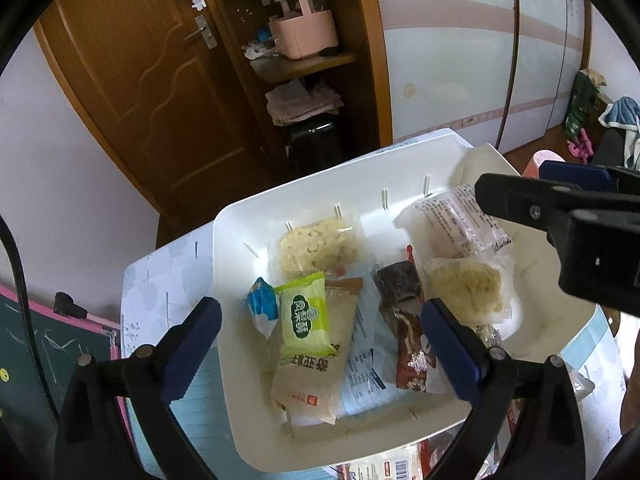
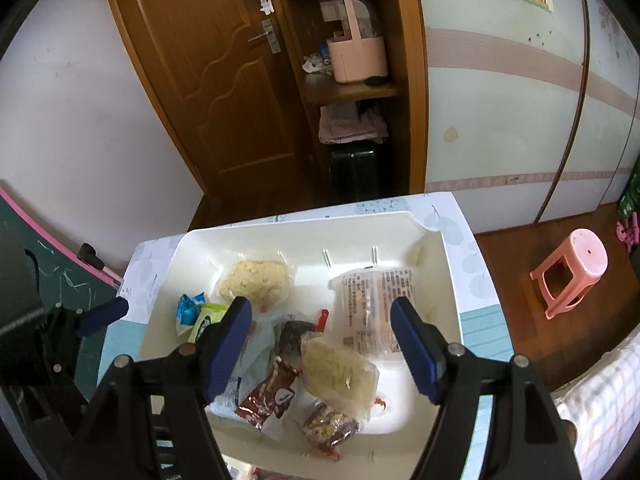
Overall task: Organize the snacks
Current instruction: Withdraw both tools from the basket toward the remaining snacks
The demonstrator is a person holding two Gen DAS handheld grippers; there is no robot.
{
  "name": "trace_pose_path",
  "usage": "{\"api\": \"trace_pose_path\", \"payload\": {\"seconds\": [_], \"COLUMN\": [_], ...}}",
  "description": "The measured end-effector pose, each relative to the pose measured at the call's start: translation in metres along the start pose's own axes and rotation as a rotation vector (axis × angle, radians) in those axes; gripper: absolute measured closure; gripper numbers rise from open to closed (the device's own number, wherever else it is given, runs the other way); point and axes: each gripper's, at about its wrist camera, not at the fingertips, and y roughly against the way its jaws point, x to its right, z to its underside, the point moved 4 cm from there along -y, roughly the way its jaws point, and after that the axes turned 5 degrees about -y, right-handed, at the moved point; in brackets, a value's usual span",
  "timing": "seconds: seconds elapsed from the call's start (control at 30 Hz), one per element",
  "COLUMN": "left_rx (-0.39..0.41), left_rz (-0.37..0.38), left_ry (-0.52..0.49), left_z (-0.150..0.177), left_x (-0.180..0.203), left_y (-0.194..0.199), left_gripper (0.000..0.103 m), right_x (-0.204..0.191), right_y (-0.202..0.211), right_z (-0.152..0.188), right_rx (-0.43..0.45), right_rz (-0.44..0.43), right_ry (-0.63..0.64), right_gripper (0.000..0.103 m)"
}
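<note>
At the far left we note a green chalkboard (image 1: pixel 24 344) with a pink frame, leaning beside the bench (image 1: pixel 160 300), which wears a pale leaf-print cover. On the bench sits a white tray (image 2: pixel 450 280), and all the snacks we can count lie inside it. Our left gripper (image 1: pixel 320 344) hangs over the tray's near half with its jaws spread wide and nothing between the pads; beneath it, from the left, we see a small blue-and-white sachet (image 1: pixel 262 306), a green packet (image 1: pixel 306 316) lying on a long beige packet (image 1: pixel 316 364), a pale blue wrapper (image 1: pixel 366 372), and a brown wrapper (image 1: pixel 410 360) with a dark square bar (image 1: pixel 398 282) just behind it. Toward the tray's far wall rests a clear bag of yellow puffed pieces (image 1: pixel 318 250). Right of centre a second clear bag of pale yellow snack (image 2: pixel 340 368) lies partly over the brown wrapper, and behind it a larger clear pack with printed text (image 2: pixel 374 308) lies flat. Our right gripper (image 2: pixel 322 344) hovers above this side, jaws apart, gripping nothing; the pads touch no packet that we can see. A dark nut bar (image 2: pixel 330 426) sits at the near edge. Beyond the bench stand a wooden door (image 2: pixel 200 80) and a shelf holding a pink basket (image 2: pixel 358 56). On the floor at far right stands a pink stool (image 2: pixel 572 272).
</note>
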Motion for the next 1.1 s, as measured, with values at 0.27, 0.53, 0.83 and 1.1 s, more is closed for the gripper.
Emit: {"api": "trace_pose_path", "payload": {"seconds": [0.27, 0.53, 0.83, 1.1], "left_rx": [-0.006, 0.007, 0.033, 0.101], "left_rz": [0.005, 0.009, 0.009, -0.002], "left_ry": [0.021, 0.055, 0.086, 0.087], "left_z": [0.005, 0.008, 0.014, 0.019], "left_x": [-0.006, -0.013, -0.019, -0.017], "left_y": [0.011, 0.034, 0.073, 0.131], "left_gripper": [0.003, 0.003, 0.003, 0.003], "right_x": [-0.002, -0.005, -0.012, -0.018], "right_y": [0.011, 0.029, 0.07, 0.126], "right_z": [0.009, 0.013, 0.018, 0.025], "right_rx": [0.005, 0.016, 0.057, 0.123], "right_rz": [0.018, 0.028, 0.033, 0.035], "right_ry": [0.023, 0.026, 0.046, 0.069], "right_gripper": [0.03, 0.03, 0.03, 0.03]}}
